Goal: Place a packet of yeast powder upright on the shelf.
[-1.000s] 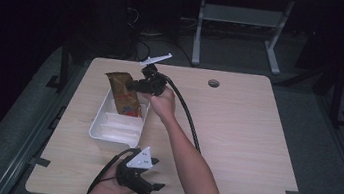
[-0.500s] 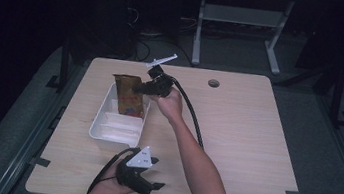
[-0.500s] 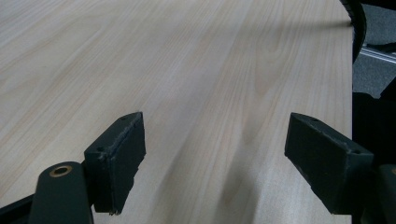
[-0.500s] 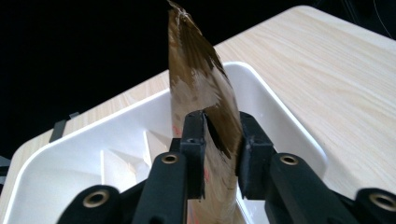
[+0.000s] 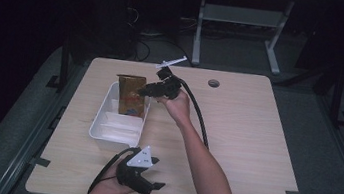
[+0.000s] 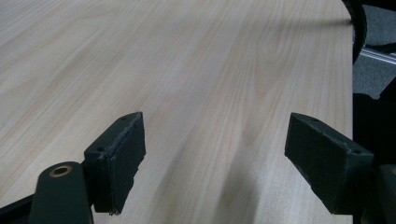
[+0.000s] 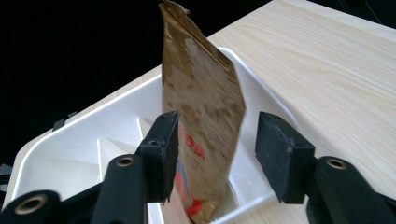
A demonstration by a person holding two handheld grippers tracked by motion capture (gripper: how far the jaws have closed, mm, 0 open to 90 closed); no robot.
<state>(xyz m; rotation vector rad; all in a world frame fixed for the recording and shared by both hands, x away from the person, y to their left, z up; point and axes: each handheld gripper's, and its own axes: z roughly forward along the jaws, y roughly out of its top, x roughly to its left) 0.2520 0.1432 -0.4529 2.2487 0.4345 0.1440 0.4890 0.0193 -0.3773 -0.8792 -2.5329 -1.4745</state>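
Since a second ago, the right claw (image 7: 212, 154) has been spreading off the brown pouch (image 7: 201, 102), leaving it standing upright in the white tray (image 5: 106, 121). Left claw (image 6: 212, 154) is idling spread wide over bare bench (image 6: 210, 56), holding nothing.

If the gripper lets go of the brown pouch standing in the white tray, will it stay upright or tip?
The brown pouch stands tall and thin on a narrow base in the white tray, so it probably tips easily. It looks like flexible foil, likely light and floppy. The right gripper has just been opening around it.
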